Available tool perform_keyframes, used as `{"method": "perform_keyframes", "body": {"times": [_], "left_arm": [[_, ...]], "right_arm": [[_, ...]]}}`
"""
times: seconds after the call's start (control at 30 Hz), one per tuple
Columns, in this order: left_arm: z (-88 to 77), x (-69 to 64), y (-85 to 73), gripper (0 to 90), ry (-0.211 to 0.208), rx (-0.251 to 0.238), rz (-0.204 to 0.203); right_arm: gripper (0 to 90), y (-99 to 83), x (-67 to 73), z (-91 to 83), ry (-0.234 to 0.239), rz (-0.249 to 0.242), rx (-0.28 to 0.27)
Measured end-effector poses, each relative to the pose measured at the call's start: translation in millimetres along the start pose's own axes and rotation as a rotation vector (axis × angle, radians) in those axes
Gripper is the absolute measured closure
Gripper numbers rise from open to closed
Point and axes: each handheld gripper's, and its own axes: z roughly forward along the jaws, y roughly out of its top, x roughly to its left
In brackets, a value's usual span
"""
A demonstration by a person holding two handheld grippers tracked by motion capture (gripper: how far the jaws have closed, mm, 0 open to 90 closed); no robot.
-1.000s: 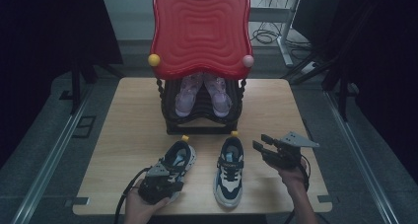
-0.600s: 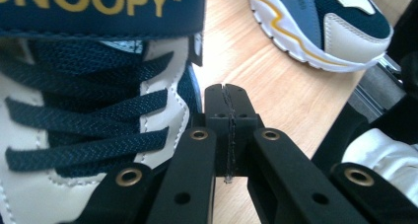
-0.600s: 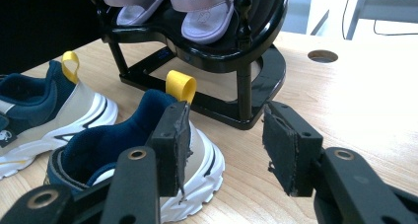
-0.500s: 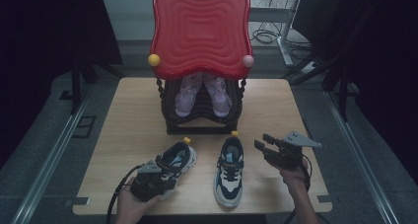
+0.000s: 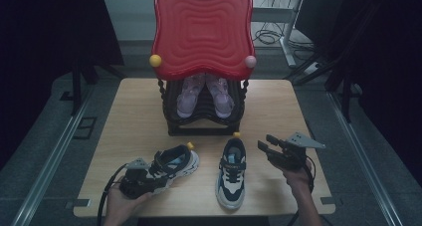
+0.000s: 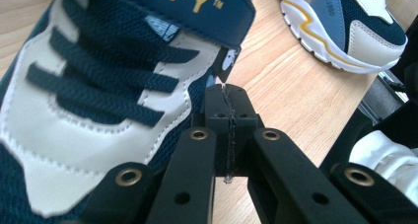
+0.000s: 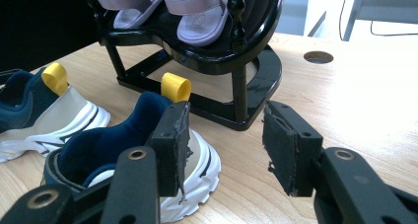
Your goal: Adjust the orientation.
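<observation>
Tabletop: 2 sneakers near front edge, bare wood rightward.

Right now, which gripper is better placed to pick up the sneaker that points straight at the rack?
Probably the right gripper: it hovers open beside that right-hand sneaker, heel close by. The left gripper is shut, pressed against the angled left-hand sneaker, farther from it.

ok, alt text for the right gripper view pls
The right gripper stands open, its jaws apart with nothing between them, beside the heel of a navy and white sneaker on the wooden table. Behind are a second sneaker and a black rack holding lilac sandals.
</observation>
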Motion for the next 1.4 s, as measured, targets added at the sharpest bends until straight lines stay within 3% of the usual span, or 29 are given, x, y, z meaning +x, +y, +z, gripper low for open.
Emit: {"method": "perform_keyframes", "body": {"times": [0.23,0.5,0.8,1.13,1.4], "left_arm": [[-2.8,5.6,-1.2,89.8,-0.015,0.001,-0.01],[-12.1,18.1,-3.6,89.8,0.028,-0.019,-0.036],[-17.7,28.9,-3.6,89.8,0.034,-0.032,-0.06],[-24.4,44.2,-2.9,89.8,0.081,-0.048,-0.096],[-25.8,56.0,1.4,89.8,0.091,-0.059,-0.12]], "right_arm": [[53.3,0.0,0.0,-0.2,-0.001,-0.001,-0.001],[53.3,0.1,-0.7,-0.7,-0.004,0.0,-0.003],[53.2,0.2,-0.1,-0.2,-0.002,-0.001,-0.002],[53.3,1.3,0.6,-0.7,0.001,-0.008,-0.004],[53.2,1.8,1.0,-1.1,0.001,-0.01,-0.005]]}}
